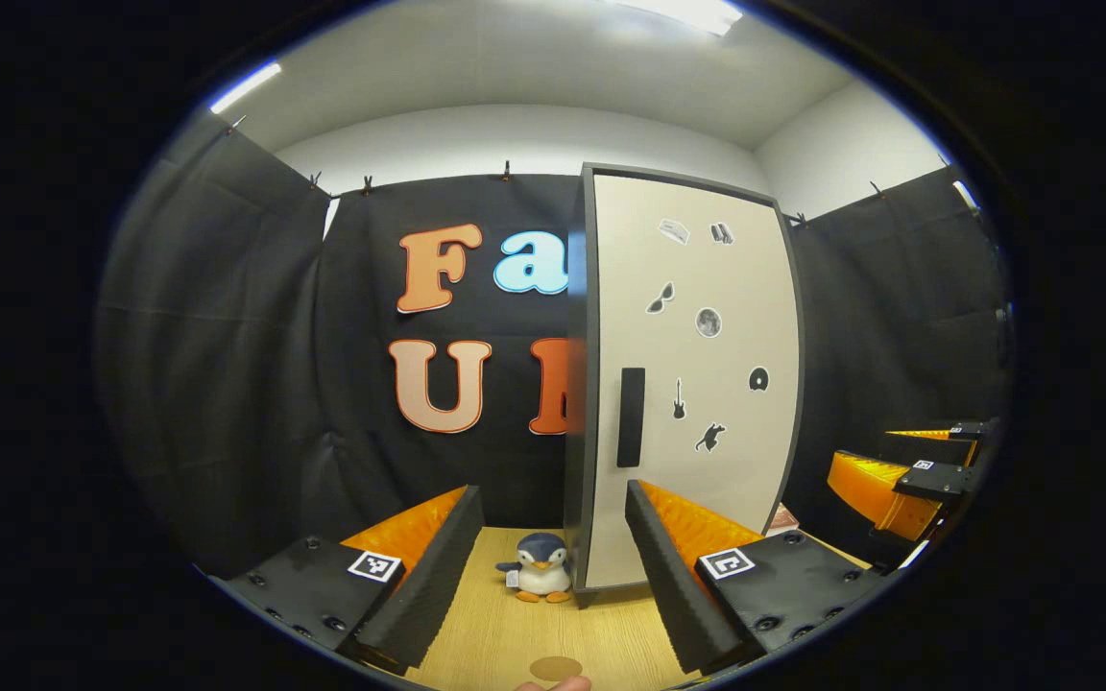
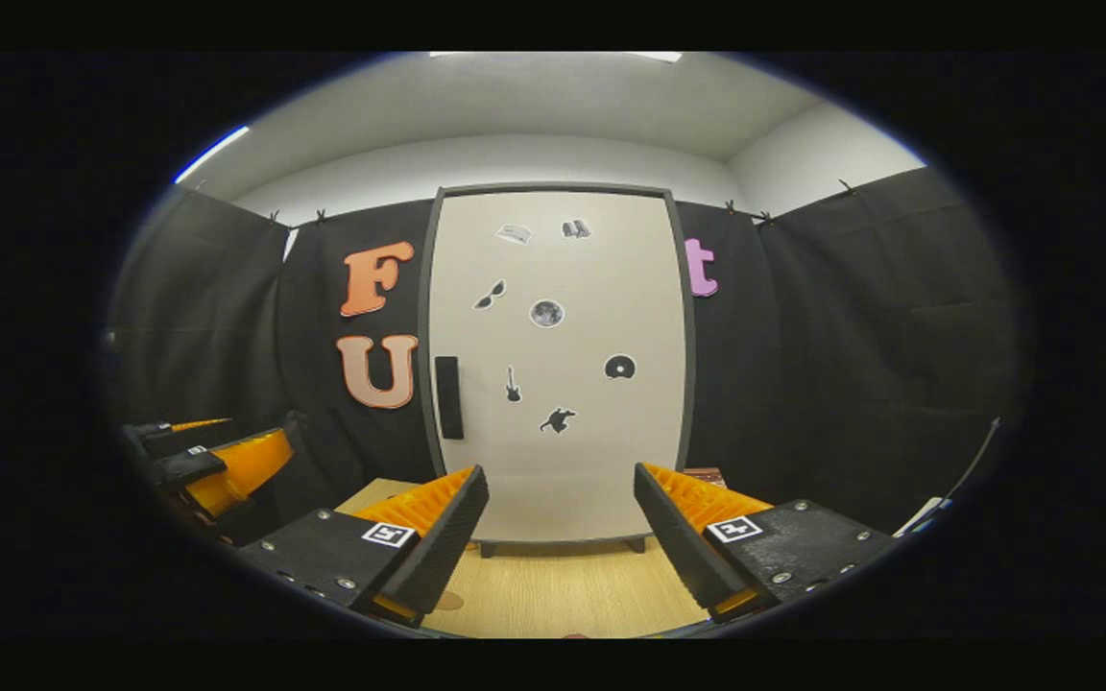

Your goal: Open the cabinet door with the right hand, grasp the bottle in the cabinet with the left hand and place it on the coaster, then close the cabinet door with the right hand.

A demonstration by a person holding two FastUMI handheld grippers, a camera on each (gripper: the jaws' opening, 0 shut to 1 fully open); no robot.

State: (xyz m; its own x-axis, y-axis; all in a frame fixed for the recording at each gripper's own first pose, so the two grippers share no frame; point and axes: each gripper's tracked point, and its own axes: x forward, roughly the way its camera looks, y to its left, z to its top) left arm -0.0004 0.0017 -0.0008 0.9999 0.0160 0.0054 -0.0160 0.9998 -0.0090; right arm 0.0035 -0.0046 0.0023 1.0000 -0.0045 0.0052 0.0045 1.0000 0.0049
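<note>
A tall cabinet (image 1: pixel 697 317) with a pale door and dark frame stands on the wooden table; its door (image 2: pixel 558 384) is shut and hides the inside. A dark vertical handle (image 2: pixel 448 396) sits on the door's left edge, also seen as handle (image 1: pixel 631 417). A round brown coaster (image 1: pixel 555 668) lies on the table close in front of my left gripper (image 1: pixel 553 494), which is open and holds nothing. My right gripper (image 2: pixel 561 499) is open too, facing the door from a short way off, well apart from the handle.
A small penguin plush (image 1: pixel 539 568) stands by the cabinet's left front corner. A reddish-brown object (image 2: pixel 707 475) lies at the cabinet's right side. The other gripper (image 1: pixel 908 480) hangs at the far right. Black cloth walls close in the wooden table (image 2: pixel 563 595).
</note>
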